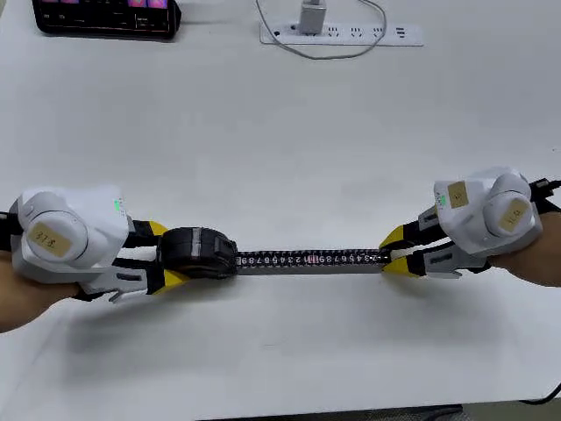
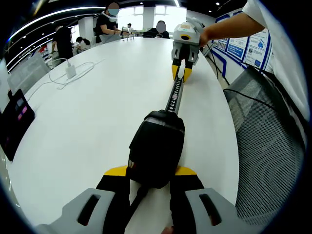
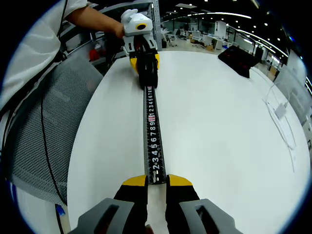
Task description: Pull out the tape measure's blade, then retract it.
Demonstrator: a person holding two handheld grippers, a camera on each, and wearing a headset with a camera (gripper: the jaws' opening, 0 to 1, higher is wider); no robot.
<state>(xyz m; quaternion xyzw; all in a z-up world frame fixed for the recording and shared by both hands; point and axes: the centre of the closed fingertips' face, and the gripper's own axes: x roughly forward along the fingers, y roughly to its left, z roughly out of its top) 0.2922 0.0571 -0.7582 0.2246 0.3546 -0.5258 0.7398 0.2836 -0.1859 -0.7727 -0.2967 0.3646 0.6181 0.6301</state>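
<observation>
Large open-plan office hall (image 3: 204, 34), bright strip lights (image 3: 229, 15) across a dark ceiling, blue wall posters (image 2: 243, 46) off to one side in the left gripper view. Running through it, a long glossy white table (image 1: 280, 158) with a rounded edge. Just beside the near edge, a grey mesh chair back (image 2: 265, 126). Seated around the far end in the left gripper view, several people (image 2: 109, 22), too small to make out well. At the far left of the table, a flat black device with pink-lit keys (image 1: 105, 16). At far centre, a white power strip (image 1: 351, 33) with a white plug block (image 1: 312, 16) pushed in and a thin white cable (image 1: 337, 56) looping round it.

Near the front edge, well apart from those: left gripper (image 1: 166, 254), white-bodied with yellow-tipped black jaws, held in a hand at near left. Jaws drawn in tight on either side of a black round-cornered tape measure case (image 1: 197, 253). Case low at the table top, touching or just above, cannot tell which; mouth facing right. Right gripper (image 1: 395, 252), same build, at near right, jaws narrowed to a pinch on the end of a dark numbered blade (image 1: 307, 259). Blade drawn out straight from case to right gripper, low over the table, white numerals facing up, a red mark near mid-length. Behind the left gripper in the right gripper view, a bare forearm and a white short sleeve (image 3: 34, 48).
</observation>
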